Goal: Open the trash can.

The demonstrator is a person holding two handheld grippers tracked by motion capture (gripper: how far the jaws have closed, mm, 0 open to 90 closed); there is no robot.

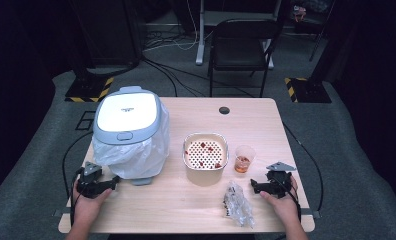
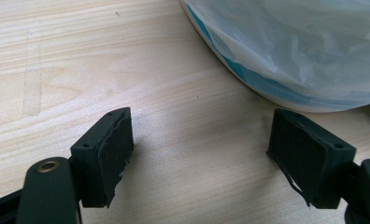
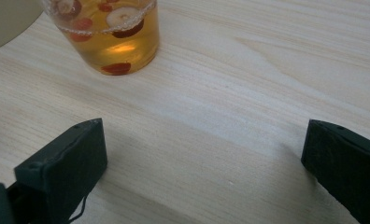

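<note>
Both claws rest low on the pale wooden worktop (image 1: 266, 120) with jaws spread apart and nothing between them: the left claw (image 1: 117, 179) beside the lidded bin (image 1: 128, 117) lined with a white plastic bag (image 1: 136, 157), the right claw (image 1: 252, 185) near a clear cup (image 1: 244, 159) of amber liquid with red pieces. Between bin and cup stands a strainer basin (image 1: 205, 152); crumpled clear plastic (image 1: 237, 204) lies near the front edge. Beyond the worktop, a dark folding chair (image 1: 241, 47) stands on grey carpet crossed by cables.
</note>
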